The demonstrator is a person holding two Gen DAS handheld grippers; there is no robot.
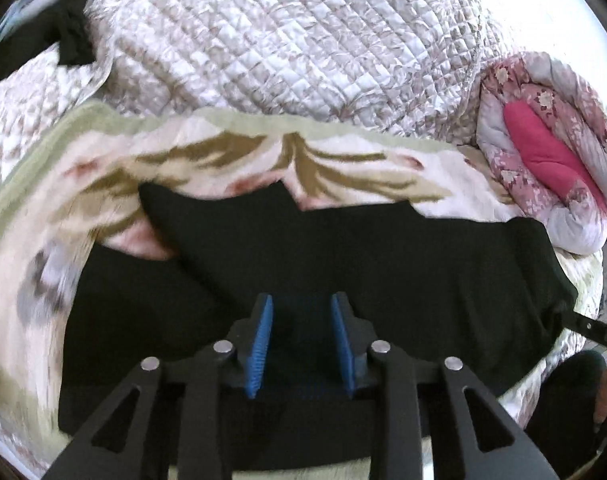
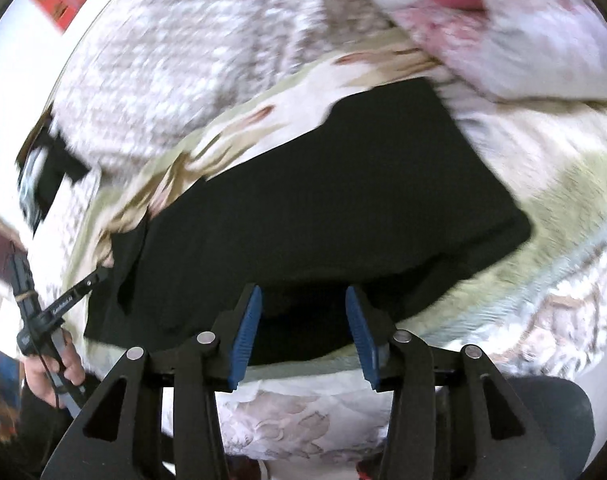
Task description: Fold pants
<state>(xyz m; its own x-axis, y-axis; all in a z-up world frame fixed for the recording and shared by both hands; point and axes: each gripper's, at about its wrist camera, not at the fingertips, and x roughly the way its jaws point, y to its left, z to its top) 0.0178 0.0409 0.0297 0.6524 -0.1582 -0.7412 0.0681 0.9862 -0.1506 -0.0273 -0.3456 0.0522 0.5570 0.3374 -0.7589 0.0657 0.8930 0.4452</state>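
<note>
Black pants [image 1: 383, 260] lie folded on a floral blanket, spread wide across the left wrist view. My left gripper [image 1: 302, 300] hovers low over their near part, its blue pads apart and pressing on nothing. In the right wrist view the pants [image 2: 343, 184] form a dark slab running from lower left to upper right. My right gripper [image 2: 303, 292] stands open above their near edge, with no cloth pinched. At that view's left a hand [image 2: 51, 376] holds the left gripper, whose fingers [image 2: 83, 284] reach the pants' corner. A finger of the right gripper [image 1: 591, 326] shows at the right edge.
The cream and green floral blanket [image 1: 103, 184] covers the bed under the pants. Behind it lies a quilted bedspread [image 1: 283, 40]. A rolled pink floral duvet [image 1: 543, 152] sits at the right, and a dark garment [image 1: 69, 40] at the far left.
</note>
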